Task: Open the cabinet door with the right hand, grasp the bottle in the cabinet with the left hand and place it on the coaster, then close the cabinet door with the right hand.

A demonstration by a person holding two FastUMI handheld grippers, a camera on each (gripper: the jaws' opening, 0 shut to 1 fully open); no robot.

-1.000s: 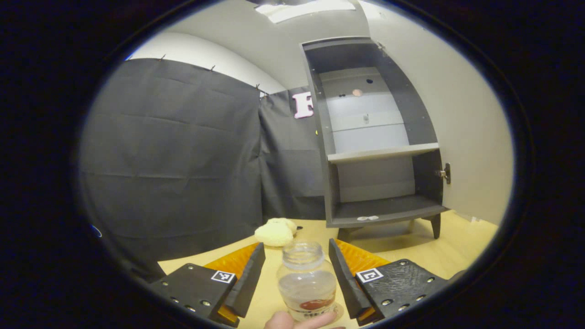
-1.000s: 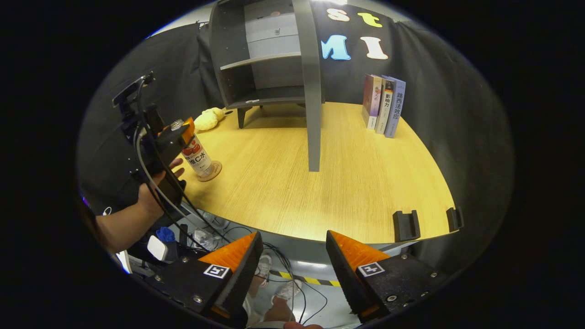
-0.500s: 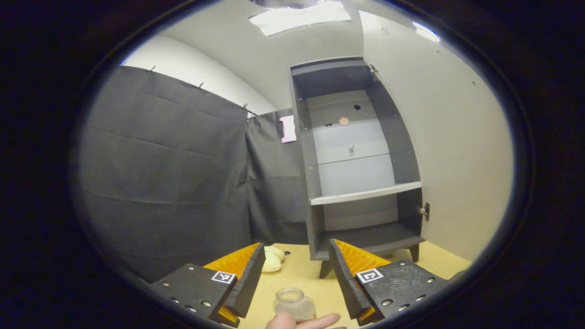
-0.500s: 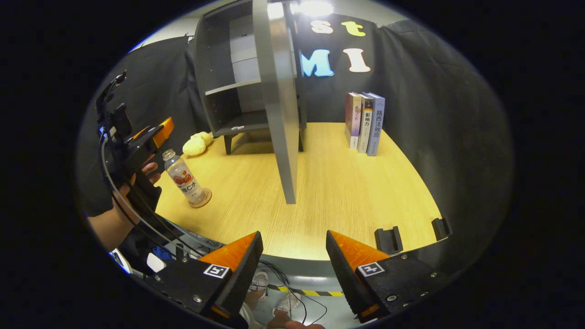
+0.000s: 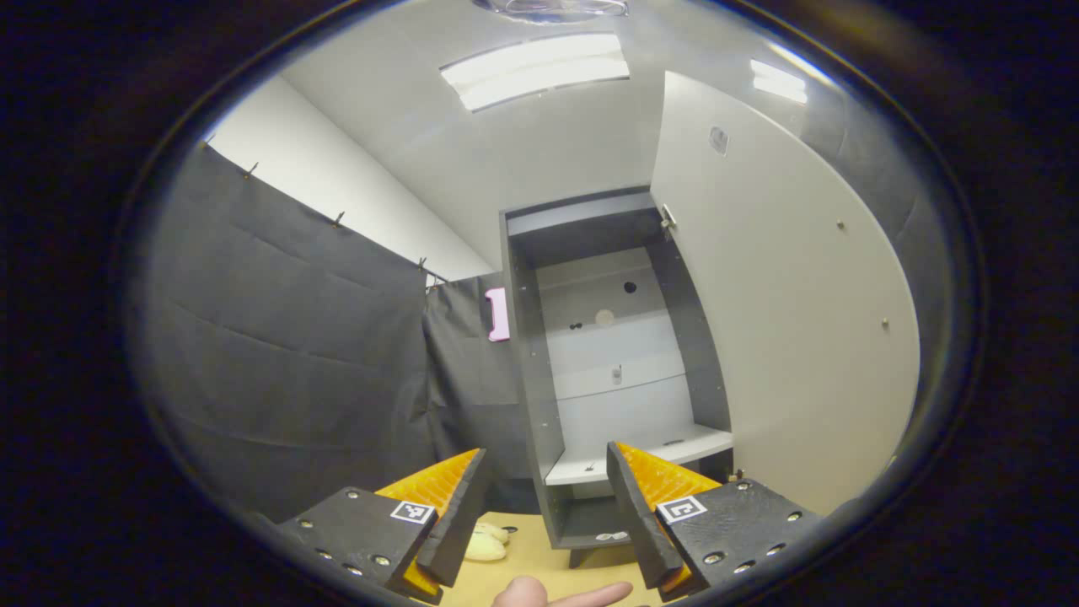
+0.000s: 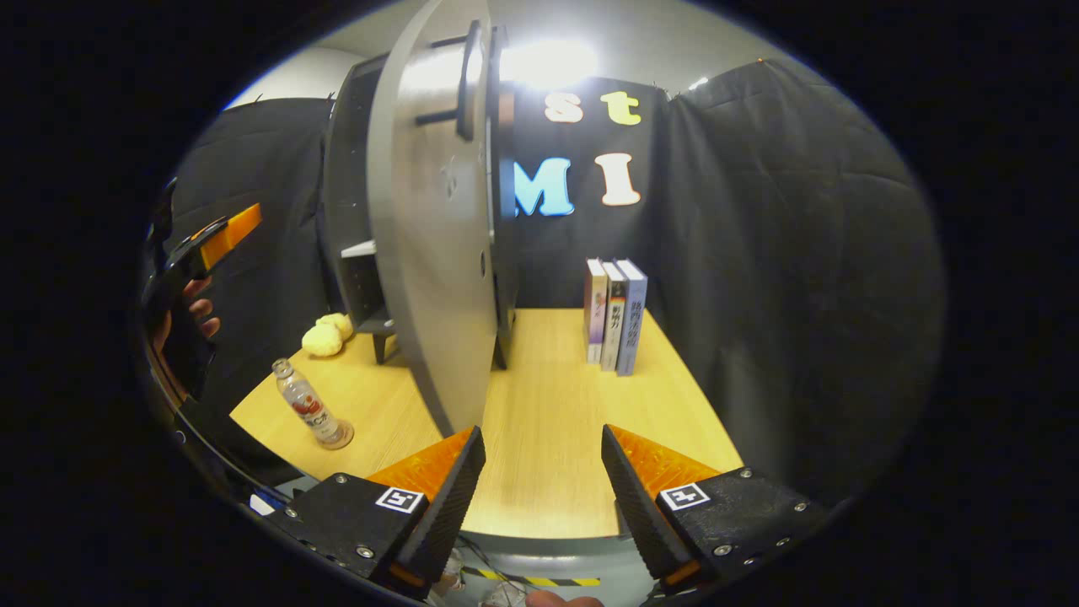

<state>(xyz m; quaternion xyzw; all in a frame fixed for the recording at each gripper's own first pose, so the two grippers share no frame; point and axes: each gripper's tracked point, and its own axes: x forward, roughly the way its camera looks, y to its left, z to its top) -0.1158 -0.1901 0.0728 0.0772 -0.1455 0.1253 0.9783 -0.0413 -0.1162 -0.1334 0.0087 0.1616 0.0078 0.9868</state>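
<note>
The clear bottle with a red label stands upright on a round coaster near the table's left front edge. High above and left of it, a hand holds my left gripper, apart from the bottle. In the left gripper view that gripper is open and empty, tilted up toward the open grey cabinet and the inner face of its door. My right gripper is open and empty, over the table's front edge. The swung-out door, with its dark bar handle, stands just ahead of it.
Three books stand upright at the back of the wooden table, right of the cabinet. A yellow plush toy lies by the cabinet's left leg, also the plush toy in the left gripper view.
My left gripper has let the bottle go, risen and tilted upward, leaving it on the coaster. My right gripper has lifted and come closer to the door's outer face.
</note>
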